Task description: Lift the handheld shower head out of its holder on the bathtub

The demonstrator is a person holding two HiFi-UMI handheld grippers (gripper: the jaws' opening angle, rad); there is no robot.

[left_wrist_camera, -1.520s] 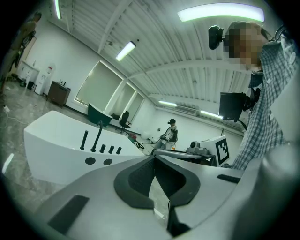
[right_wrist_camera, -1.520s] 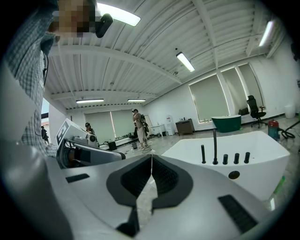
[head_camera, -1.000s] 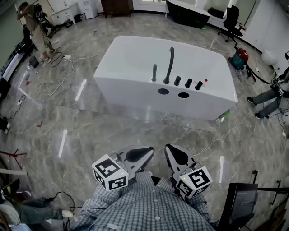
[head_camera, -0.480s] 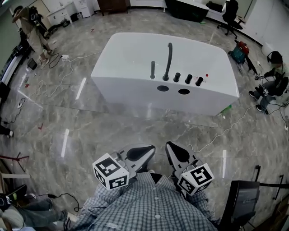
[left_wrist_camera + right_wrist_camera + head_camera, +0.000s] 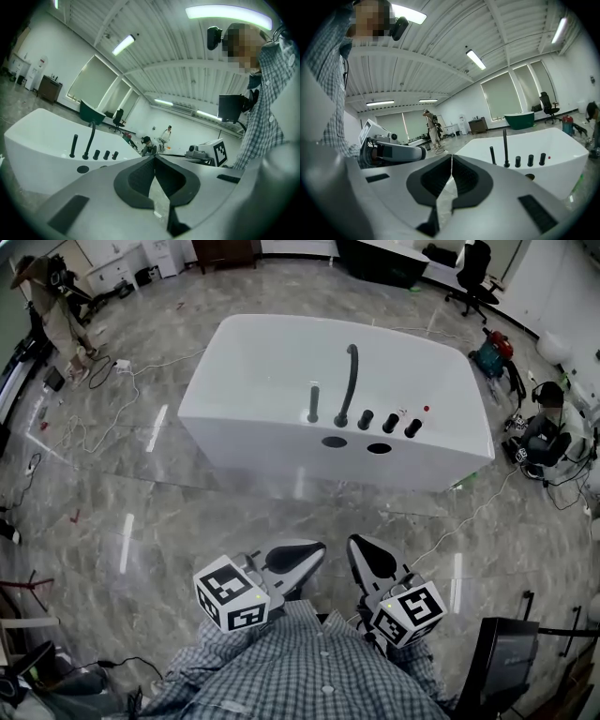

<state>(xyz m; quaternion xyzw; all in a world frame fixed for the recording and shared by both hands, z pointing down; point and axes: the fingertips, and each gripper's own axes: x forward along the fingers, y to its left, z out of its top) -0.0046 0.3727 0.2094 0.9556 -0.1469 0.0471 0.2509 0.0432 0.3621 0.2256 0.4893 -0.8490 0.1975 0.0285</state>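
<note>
Shower head on bathtub rim, left of spout, knobs probably rightmost

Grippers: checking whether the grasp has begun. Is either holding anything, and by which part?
Nothing is held: left gripper and right gripper are shut and empty, well short of the shower head.

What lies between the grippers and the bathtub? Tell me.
Only marble floor, in the head view: the left gripper and right gripper, both shut, hang short of the bathtub. A white cable trails off to the right.
</note>
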